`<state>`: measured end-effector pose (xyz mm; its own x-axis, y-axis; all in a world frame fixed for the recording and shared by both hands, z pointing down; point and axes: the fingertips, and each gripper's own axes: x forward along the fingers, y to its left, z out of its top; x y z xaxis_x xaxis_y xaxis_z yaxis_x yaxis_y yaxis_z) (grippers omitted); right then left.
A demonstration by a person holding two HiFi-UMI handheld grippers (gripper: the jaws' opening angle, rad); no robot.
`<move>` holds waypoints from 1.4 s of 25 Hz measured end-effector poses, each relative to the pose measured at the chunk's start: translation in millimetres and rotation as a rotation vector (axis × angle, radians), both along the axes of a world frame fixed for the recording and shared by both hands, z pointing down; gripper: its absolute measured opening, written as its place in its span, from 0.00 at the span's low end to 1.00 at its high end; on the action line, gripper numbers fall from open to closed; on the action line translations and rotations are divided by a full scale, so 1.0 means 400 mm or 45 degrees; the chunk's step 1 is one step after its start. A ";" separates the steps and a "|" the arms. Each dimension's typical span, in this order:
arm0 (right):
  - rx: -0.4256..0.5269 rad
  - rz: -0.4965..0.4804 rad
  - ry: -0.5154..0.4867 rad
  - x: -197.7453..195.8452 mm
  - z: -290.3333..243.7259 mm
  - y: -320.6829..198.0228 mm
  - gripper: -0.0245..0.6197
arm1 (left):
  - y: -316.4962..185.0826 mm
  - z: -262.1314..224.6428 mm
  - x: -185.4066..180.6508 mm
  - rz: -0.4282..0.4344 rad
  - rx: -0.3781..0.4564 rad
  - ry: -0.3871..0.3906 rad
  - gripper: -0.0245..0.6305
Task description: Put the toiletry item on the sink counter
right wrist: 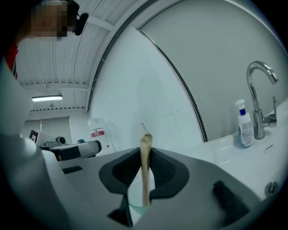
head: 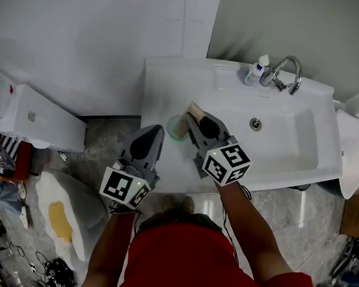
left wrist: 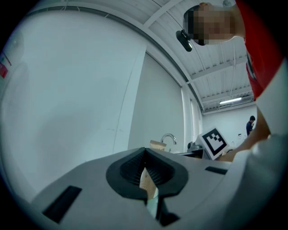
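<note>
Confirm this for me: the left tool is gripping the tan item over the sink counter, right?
Not quite: it is the right tool that grips the tan item over the sink counter; the right gripper view shows it pinched between that tool's jaws.

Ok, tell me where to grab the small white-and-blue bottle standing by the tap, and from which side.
Take the bottle around its body, below the neck, coming level from the basin side. It stands upright on the back ledge with the wall behind and the tap close beside it, so the front looks like the freest approach.
</note>
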<state>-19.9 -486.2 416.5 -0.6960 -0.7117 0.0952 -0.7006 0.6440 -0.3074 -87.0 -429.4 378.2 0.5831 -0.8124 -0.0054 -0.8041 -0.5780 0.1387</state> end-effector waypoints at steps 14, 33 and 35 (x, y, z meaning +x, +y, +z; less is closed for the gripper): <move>-0.094 -0.033 0.155 0.000 0.081 -0.015 0.22 | 0.015 0.013 -0.001 0.000 -0.016 0.009 0.06; 0.042 -0.056 0.215 0.083 -0.032 0.150 0.33 | 0.084 -0.007 0.033 0.056 -0.014 0.017 0.06; 0.085 -0.085 0.216 0.074 -0.058 0.186 0.29 | 0.099 -0.019 0.041 0.070 -0.007 0.023 0.06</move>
<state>9.8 -411.9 393.2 -0.7198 -0.6734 0.1688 -0.6939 0.7056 -0.1436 -70.8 -389.7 370.7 0.6268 -0.7790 -0.0120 -0.7684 -0.6206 0.1563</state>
